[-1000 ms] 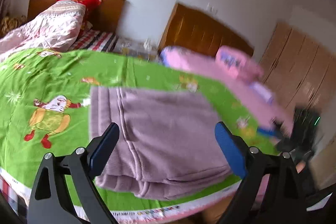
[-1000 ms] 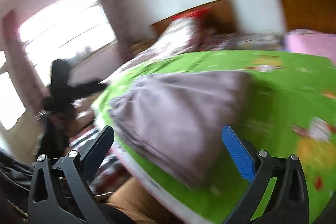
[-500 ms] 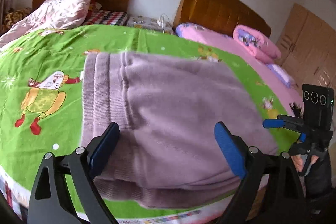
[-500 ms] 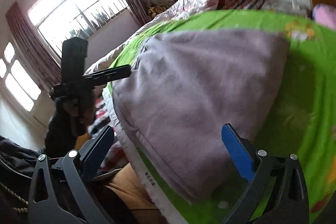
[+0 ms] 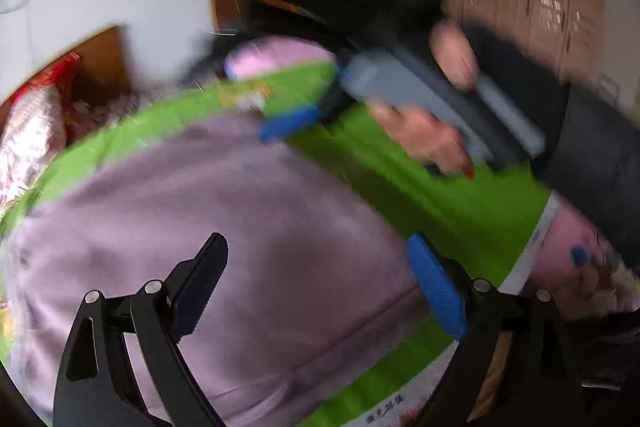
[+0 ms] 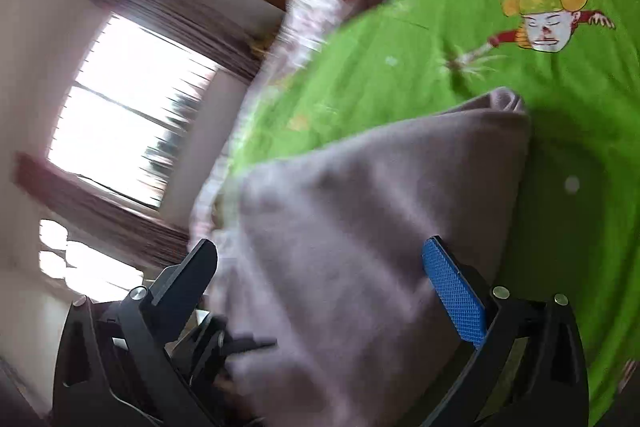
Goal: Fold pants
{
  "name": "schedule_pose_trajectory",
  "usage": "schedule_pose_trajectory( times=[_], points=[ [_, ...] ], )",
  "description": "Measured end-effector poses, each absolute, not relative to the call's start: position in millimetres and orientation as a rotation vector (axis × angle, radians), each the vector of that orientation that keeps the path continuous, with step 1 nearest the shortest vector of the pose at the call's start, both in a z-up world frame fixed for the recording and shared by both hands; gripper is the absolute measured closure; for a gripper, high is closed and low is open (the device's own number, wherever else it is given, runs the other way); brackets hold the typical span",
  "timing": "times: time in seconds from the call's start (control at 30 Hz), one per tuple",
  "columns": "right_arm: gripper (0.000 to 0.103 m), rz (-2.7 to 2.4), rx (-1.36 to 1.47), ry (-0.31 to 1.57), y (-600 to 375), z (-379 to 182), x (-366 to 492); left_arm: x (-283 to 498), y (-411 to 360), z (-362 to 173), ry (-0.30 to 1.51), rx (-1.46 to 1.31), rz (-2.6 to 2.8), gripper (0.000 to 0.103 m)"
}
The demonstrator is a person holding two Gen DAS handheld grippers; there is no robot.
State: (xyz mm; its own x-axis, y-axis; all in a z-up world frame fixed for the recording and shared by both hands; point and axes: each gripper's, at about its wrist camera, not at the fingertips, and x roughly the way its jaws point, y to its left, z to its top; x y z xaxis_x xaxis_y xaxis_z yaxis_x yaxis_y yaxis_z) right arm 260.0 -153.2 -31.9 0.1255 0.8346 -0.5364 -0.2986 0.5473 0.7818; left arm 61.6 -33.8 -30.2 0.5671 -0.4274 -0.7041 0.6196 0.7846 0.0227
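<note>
We see pants (image 5: 224, 239) on bed (image 5: 452, 199), folded into compact pile near edge. Left claw (image 5: 316, 283) spread wide, holds nothing; right claw (image 6: 320, 287) same. We judge folding nearly done; maybe last fold left.

Mauve pants (image 5: 224, 227) on a bright green cartoon-printed bedspread (image 6: 460, 39)

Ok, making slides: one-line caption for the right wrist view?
Open right gripper over folded mauve pants on a green cartoon bedspread.
</note>
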Motion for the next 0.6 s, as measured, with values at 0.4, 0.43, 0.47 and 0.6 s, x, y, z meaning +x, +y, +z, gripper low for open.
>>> schedule_pose_trajectory(
  times=[0.4, 0.43, 0.47, 0.6],
  points=[
    [0.004, 0.775, 0.573, 1.013, -160, 9, 288, 63, -29, -33, 0.749, 0.285, -0.646, 0.01],
    [0.004, 0.815, 0.569, 1.005, -158, 12, 277, 62, -30, -33, 0.742, 0.29, -0.641, 0.01],
    [0.004, 0.864, 0.554, 1.018, -154, 12, 267, 61, -30, -33, 0.74, 0.292, -0.639, 0.01],
    [0.004, 0.895, 0.444, 1.187, -120, -29, 259, 58, -32, -34, 0.736, 0.289, -0.632, 0.01]
  ],
)
